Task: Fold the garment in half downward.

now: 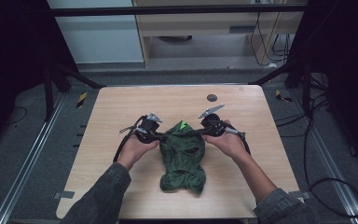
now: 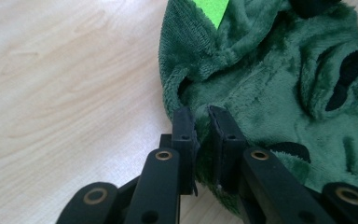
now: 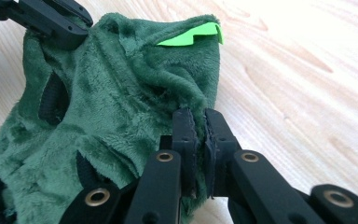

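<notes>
In the high view the hands cover both grips, so the jaw tips are hard to make out there. The green plush garment (image 1: 182,156) lies mid-frame on the wooden table (image 1: 112,107). The left gripper (image 2: 200,119) pinches its edge at lower centre; the right gripper (image 3: 199,122) clamps the opposite edge likewise.

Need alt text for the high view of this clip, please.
Two hand-held grippers, left gripper and right gripper, pinch opposite edges of a dark green plush fleece garment with a bright green tag, on a light wooden table. A small dark round disc lies beyond it.
</notes>
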Motion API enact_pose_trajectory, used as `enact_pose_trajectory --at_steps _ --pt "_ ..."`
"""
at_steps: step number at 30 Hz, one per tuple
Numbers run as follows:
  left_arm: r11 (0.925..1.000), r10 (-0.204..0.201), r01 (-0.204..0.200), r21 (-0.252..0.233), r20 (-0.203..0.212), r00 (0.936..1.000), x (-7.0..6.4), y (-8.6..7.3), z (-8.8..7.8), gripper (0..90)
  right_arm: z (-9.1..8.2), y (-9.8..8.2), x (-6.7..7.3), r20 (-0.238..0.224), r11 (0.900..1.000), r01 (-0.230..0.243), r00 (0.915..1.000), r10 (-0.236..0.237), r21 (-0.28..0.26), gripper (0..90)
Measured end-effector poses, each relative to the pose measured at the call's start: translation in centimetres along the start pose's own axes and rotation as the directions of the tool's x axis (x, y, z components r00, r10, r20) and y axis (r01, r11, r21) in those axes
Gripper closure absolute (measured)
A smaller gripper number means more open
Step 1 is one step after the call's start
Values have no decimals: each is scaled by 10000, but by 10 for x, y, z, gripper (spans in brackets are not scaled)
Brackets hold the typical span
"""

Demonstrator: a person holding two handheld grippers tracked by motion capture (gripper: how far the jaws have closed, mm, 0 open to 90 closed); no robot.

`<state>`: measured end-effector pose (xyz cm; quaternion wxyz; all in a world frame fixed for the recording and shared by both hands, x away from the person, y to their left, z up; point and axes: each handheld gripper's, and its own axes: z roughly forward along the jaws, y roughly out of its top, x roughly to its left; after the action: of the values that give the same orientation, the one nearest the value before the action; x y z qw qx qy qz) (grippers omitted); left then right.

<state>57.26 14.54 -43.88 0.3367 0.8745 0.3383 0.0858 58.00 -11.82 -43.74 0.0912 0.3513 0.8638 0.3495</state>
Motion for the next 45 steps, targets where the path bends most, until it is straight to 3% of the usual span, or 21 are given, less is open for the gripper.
enact_pose_trajectory --at_steps 23,45 --pt "9993 93 -109 -349 -458 9989 8 24 -17 808 -16 27 -4 412 9987 280 9988 -263 -417 843" --pt "9981 87 -133 -602 -757 9971 16 39 -25 806 -19 45 -6 777 9969 570 9956 -526 -549 841"
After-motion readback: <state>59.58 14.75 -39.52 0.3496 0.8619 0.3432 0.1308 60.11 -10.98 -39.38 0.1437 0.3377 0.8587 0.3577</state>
